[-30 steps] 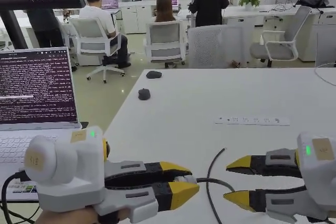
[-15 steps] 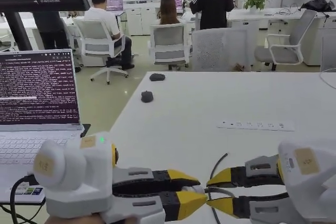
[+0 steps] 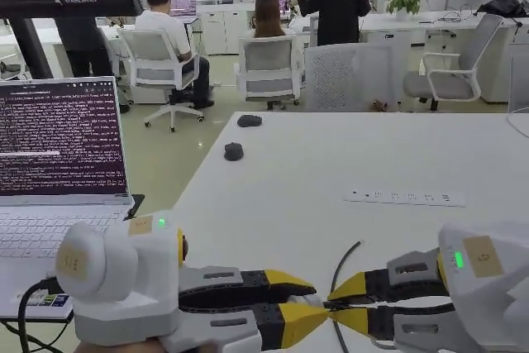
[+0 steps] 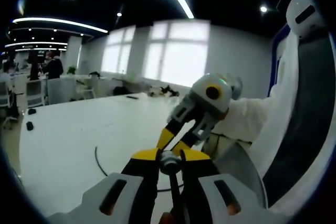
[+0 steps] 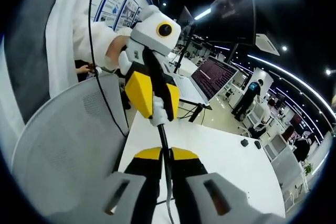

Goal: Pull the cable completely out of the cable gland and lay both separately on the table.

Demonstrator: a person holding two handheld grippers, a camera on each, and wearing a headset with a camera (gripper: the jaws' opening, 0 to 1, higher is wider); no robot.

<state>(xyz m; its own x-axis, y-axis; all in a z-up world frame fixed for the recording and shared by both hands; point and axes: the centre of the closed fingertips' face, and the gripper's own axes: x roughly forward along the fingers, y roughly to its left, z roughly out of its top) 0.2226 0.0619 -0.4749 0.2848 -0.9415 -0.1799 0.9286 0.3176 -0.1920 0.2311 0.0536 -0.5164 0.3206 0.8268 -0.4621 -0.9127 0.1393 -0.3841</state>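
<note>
My left gripper [image 3: 304,310] is closed on the cable gland [image 4: 169,161]. My right gripper [image 3: 340,303] clamps the cable [image 5: 163,140] just right of it, above the near table [image 3: 289,188] edge. The cable isn't out yet, and nothing is laid down.

left gripper [image 3: 318,303]: white body, grey-black jaws, yellow tips | right gripper [image 3: 337,305]: same colours | cable [image 5: 163,141]: black | cable gland [image 5: 157,117]: white | table [image 3: 347,155]: white | laptop screen [image 3: 62,138]: dark purple, pale text lines
</note>
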